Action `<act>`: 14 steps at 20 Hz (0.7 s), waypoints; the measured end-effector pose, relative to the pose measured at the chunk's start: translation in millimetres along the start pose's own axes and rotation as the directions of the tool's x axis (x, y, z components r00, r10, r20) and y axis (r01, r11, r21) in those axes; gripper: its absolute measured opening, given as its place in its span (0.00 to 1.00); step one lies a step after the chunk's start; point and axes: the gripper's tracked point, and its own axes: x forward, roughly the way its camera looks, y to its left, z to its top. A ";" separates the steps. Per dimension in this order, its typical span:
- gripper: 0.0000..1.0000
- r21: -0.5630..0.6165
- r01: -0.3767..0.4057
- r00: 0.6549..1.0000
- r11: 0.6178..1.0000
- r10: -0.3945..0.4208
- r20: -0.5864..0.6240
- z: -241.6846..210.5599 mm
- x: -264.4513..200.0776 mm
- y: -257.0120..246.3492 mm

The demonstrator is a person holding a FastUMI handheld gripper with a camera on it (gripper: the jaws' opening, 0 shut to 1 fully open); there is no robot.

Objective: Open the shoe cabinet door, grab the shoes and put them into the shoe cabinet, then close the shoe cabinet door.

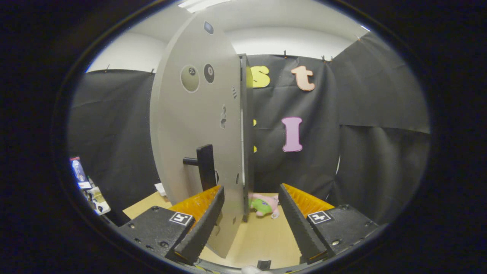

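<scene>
Grey and flat, the cabinet door [198, 125] stood swung out, its free edge reaching down between the two fingers, nearer the left one. A dark handle [205, 166] projected from its face just above the left fingertip. The gripper [252, 201] was spread wide, its fingers pressing on nothing, though the left finger possibly touched the door's edge; the view did not settle this. Beyond the fingers, on the wooden floor [262, 236], lay a small pink and green shoe [263, 205], just past the door's edge and close beside the right fingertip.
</scene>
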 end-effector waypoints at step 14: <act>0.99 -0.006 0.052 0.998 0.999 -0.052 0.023 7.7 55.8 175.1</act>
